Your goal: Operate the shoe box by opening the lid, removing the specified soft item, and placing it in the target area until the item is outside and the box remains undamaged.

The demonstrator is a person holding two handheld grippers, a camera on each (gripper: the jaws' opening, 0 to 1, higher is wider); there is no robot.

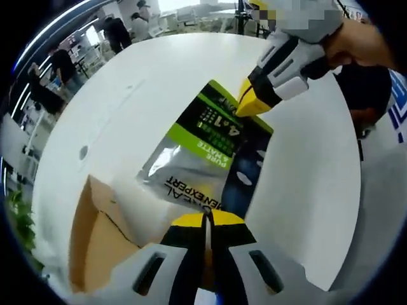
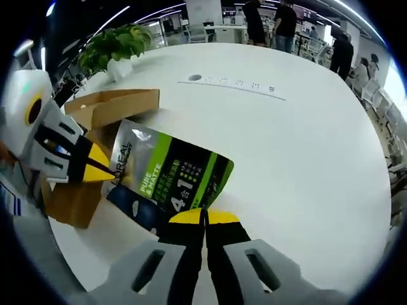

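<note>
A soft green, black and silver pouch [image 1: 206, 149] [image 2: 172, 175] hangs flat above the white table, held by two opposite edges. My left gripper [image 1: 207, 222] is shut on its near edge, yellow tips together; it enters the right gripper view from the left [image 2: 102, 170]. My right gripper [image 2: 205, 218] is shut on the other edge and comes into the left gripper view from the upper right [image 1: 249, 107]. The open brown cardboard shoe box [image 1: 95, 235] [image 2: 108, 108] lies under and beside the pouch, lid flap up.
The round white table [image 1: 159, 70] [image 2: 292, 146] spreads wide beyond the box, with a socket strip [image 2: 232, 84] set in it. A potted plant [image 2: 114, 47] stands behind the box. People and desks fill the room's background.
</note>
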